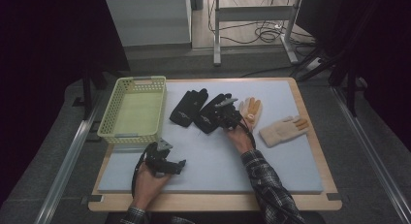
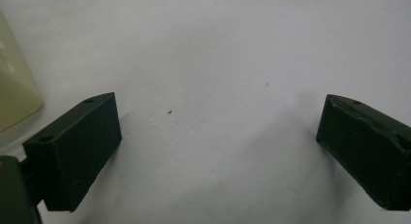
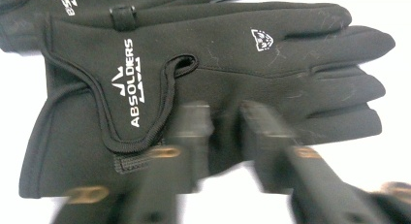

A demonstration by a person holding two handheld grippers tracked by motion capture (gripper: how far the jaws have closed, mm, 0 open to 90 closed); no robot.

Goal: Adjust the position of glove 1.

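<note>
1. Black fabric glove with white lettering (image 3: pixel 203 73), the right one of a black pair, is laid flat on the pale grey foam mat (image 1: pixel 213 166), just beside its twin black glove (image 1: pixel 188 107) and near the yellow-green plastic basket (image 1: pixel 133 110).
2. Soft, light, limp handling is to be expected; sagging is likely once the glove is lifted. Stitched fabric should give fair friction.
3. A pinch at the palm edge near the cuff opening is judged the best hold, since a fold of cloth can be gathered there.
4. Right gripper (image 3: pixel 225 136) is positioned low over that edge, its jaws narrowed around a fold of the glove; whether the pads already press is blurred in the right gripper view, so a firm grasp cannot be confirmed.
5. Right forearm is extended forward from the bottom of the high view, wrist angled towards the glove pair.
6. Left gripper (image 2: pixel 218 136) is rested on the bare mat near the basket, jaws spread wide, nothing between them.
</note>
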